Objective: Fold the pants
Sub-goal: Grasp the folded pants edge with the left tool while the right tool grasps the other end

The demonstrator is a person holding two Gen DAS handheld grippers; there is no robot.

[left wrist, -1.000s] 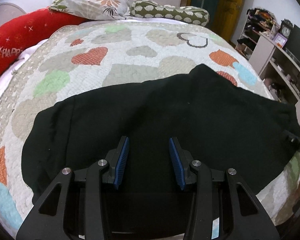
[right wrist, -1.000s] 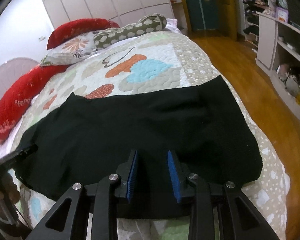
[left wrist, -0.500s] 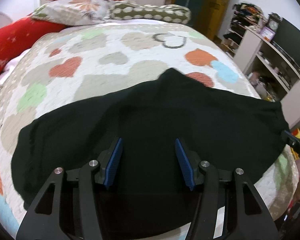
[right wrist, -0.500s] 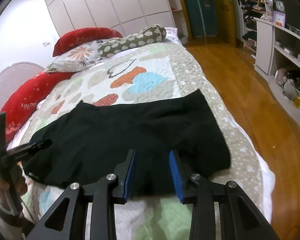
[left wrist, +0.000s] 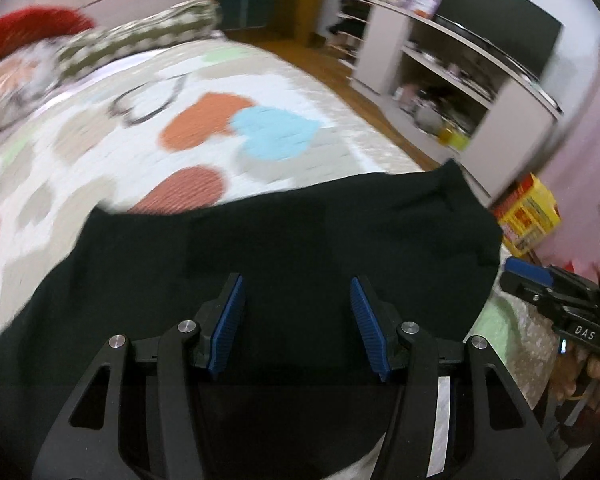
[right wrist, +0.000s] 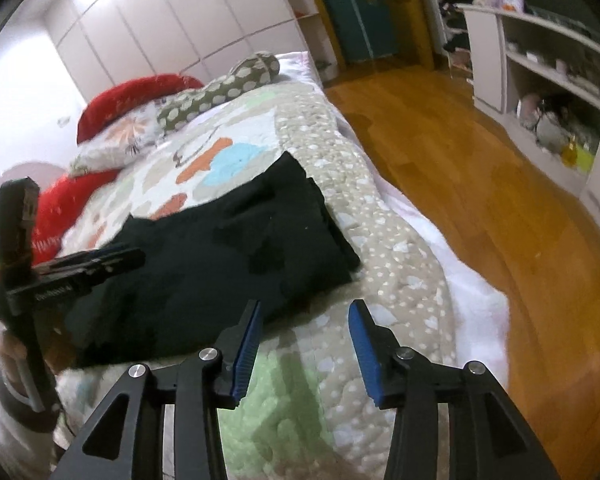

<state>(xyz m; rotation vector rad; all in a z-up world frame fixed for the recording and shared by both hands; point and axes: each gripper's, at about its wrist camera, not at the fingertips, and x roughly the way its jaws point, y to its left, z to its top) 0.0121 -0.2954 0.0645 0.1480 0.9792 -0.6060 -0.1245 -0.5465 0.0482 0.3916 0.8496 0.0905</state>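
- Left wrist view: left gripper [left wrist: 296,320] has its jaws apart, blue pads [left wrist: 230,324] clear of any cloth, nothing between them. It opened up within the last second and has been steady since.
- It hovers over the black pants [left wrist: 284,240], which fill the frame below and beyond the fingers.
- Pants lie folded flat on the bed quilt [left wrist: 204,92], near the side that faces the shelves; one corner [left wrist: 452,168] pokes toward the quilt's far edge.
- Right gripper [left wrist: 528,276] shows at the right edge of that view, just beside the pants' right edge, a hand [left wrist: 592,372] around its handle.
- View is motion-blurred; pillows [left wrist: 112,40] at the head of the bed, shelves [left wrist: 452,80] across the wood floor, a yellow box [left wrist: 528,216] near the bed side.
- Right wrist view: right gripper [right wrist: 304,344] also has its jaws apart and empty, and they have just been opening further.
- Its pads hang over bare quilt [right wrist: 380,240], just off the near edge of the pants [right wrist: 228,248]; left pad [right wrist: 248,352] lines up close to the cloth edge, no contact visible.
- Left gripper [right wrist: 100,260] sits at the left, over the pants' left end.
- Beyond: red pillow [right wrist: 132,96], white wardrobe [right wrist: 172,24], wood floor [right wrist: 480,184].
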